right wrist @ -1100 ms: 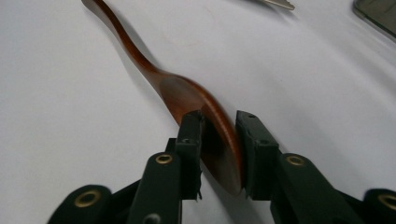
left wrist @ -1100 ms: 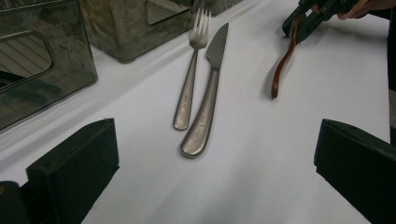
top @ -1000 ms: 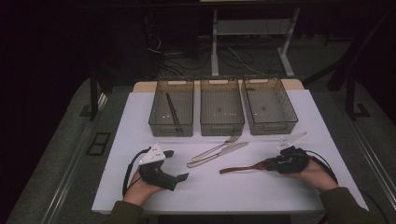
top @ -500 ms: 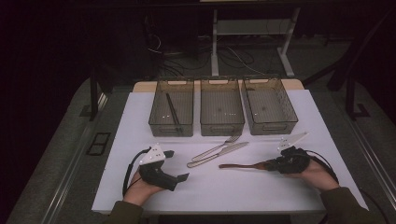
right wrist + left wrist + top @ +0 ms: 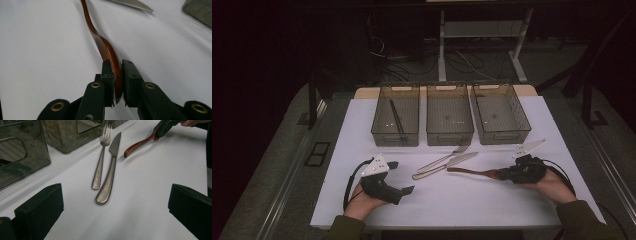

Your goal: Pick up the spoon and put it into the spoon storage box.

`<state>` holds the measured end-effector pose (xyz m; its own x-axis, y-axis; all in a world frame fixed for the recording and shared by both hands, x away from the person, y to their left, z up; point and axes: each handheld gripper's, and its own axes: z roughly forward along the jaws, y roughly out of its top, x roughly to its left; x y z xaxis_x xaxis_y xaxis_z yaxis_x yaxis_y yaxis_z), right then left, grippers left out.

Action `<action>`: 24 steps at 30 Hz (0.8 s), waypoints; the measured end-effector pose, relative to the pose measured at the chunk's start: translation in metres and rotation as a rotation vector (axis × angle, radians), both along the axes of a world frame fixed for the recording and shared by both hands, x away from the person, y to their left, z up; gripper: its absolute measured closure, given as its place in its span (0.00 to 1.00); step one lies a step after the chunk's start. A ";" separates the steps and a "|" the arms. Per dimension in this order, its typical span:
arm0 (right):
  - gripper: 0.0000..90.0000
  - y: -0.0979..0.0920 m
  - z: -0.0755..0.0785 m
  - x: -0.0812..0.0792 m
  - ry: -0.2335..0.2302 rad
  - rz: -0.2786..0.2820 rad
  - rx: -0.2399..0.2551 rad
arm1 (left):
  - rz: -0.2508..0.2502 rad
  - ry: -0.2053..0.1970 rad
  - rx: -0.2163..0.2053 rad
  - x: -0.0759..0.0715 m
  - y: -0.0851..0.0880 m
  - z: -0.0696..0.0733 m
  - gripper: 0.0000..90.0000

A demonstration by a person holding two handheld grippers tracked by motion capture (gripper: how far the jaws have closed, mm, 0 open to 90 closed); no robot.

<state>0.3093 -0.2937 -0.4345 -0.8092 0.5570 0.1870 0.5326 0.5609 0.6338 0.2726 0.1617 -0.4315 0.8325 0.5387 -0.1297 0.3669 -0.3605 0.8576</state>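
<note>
Between right gripper (image 5: 117, 82) jaws, wooden spoon (image 5: 106, 48).

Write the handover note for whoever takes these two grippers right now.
Right gripper: jaws have just been closing and now pinch the wide end of the brown wooden utensil, whose handle lies out across the white table.
Left gripper: open, holding nothing, aimed at the fork and knife lying side by side.
Three bins stand in a row at the back; the left bin holds a dark stick-like thing.
Done: wooden utensil gripped.
Left: probably lift it into a bin, then sort the fork and knife.
</note>
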 end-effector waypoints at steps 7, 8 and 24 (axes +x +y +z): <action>0.88 -0.004 0.007 -0.001 -0.020 -0.021 0.042 | -0.005 -0.001 0.000 0.000 -0.001 0.000 0.00; 0.88 -0.004 0.008 -0.001 -0.022 -0.026 0.044 | -0.008 -0.003 -0.001 0.000 -0.001 -0.001 0.00; 0.88 -0.013 0.031 0.002 -0.074 -0.138 0.123 | -0.012 -0.011 0.012 0.000 0.000 -0.002 0.00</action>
